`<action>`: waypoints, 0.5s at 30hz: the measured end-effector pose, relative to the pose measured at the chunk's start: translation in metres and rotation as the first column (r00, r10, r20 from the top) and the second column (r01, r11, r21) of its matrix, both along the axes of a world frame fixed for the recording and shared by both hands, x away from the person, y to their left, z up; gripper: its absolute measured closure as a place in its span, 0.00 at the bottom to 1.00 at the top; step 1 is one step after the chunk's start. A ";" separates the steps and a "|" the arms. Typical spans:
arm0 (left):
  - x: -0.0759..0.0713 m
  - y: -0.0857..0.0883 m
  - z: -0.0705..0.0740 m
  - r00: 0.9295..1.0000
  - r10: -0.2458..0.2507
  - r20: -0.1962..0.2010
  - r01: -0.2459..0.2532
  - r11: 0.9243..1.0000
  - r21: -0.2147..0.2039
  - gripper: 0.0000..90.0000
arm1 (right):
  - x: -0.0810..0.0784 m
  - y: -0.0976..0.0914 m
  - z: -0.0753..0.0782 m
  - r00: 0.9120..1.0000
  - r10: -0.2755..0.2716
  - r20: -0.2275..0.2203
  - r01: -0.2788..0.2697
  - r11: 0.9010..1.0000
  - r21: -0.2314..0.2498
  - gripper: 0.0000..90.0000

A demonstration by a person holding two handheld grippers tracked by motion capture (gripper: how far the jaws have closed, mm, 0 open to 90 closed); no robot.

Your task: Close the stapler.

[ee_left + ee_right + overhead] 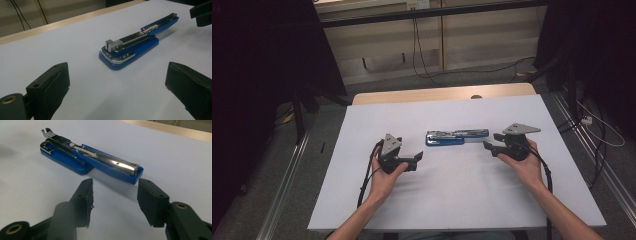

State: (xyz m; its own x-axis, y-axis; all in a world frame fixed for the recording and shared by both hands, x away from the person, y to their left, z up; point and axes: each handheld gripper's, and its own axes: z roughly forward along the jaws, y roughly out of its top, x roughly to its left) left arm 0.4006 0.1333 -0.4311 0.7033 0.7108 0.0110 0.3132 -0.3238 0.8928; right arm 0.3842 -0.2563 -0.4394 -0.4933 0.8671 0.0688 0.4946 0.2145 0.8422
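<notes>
While both forearms come in from the near edge of the white surface [452, 200], each hand holds a gripper aimed inward at the middle. Left gripper [414, 159] sits near-left of centre, jaws wide apart with nothing between them; in the left gripper view its two black pads stand at either side of the frame with bare surface in the gap. Right gripper [490, 141] sits right of centre, jaws partly apart and gripping nothing; in the right gripper view [115, 200] the gap is narrower than on the left, with bare surface between the pads. Both have a grey three-cornered plate on top and a cable trailing back along the arm.

Blue stapler [454, 136] lies flat on the surface between the two grippers, slightly farther back, long axis running left-right. It is opened out: blue base at the left end, chrome magazine arm stretched toward the right. Stapler's right tip is near the right gripper's jaws but apart from them; left gripper is apart from the base too.

Farther off, a wooden table edge [442, 93] shows beyond the white surface, then grey floor [492, 77] with black cables [422, 60] and a pale wall panel.
</notes>
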 end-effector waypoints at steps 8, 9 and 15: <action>0.011 -0.010 0.003 1.000 -0.001 0.018 0.001 1.000 -0.015 0.06 | 0.001 0.003 -0.001 1.000 -0.014 0.014 0.014 1.000 0.014 0.74; 0.013 -0.011 0.002 1.000 -0.008 0.019 0.008 1.000 -0.011 0.06 | 0.001 0.003 -0.002 1.000 -0.016 0.016 0.015 1.000 0.014 0.75; 0.021 -0.015 0.002 1.000 -0.001 0.008 0.001 1.000 -0.031 0.06 | 0.003 0.002 -0.004 1.000 -0.012 0.010 0.012 1.000 0.016 0.89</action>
State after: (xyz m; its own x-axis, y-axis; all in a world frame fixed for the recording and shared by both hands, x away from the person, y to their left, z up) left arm 0.4215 0.1180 -0.4288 0.7038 0.7104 -0.0056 0.3058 -0.2957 0.9050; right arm 0.3873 -0.2544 -0.4429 -0.4833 0.8720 0.0774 0.4885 0.1952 0.8505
